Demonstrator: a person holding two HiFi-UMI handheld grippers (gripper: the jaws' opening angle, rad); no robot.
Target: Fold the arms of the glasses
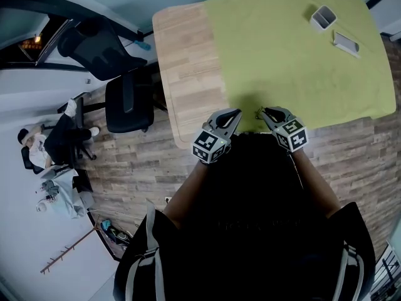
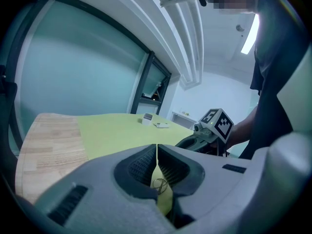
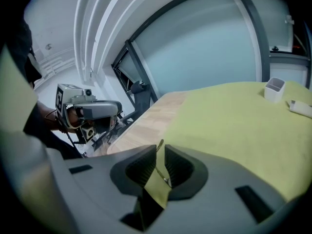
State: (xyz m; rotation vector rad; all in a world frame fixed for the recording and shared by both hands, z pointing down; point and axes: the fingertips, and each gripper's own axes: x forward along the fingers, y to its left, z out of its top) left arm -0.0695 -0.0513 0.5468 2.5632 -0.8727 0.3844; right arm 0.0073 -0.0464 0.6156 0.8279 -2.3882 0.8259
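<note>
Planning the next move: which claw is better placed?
Right, probably. The right claw grips a thin metal rod, seemingly a glasses arm; the left claw is shut on a small wire piece.

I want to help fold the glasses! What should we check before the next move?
1. Left gripper jaws shut on the thin glasses wire: ok.
2. Right gripper jaws closed on the thin glasses arm: ok.
3. Arms open or folded: cannot tell, only thin bits show.
4. Green cloth bare near the grippers: ok.
5. White box and flat case far from the grippers: ok.
</note>
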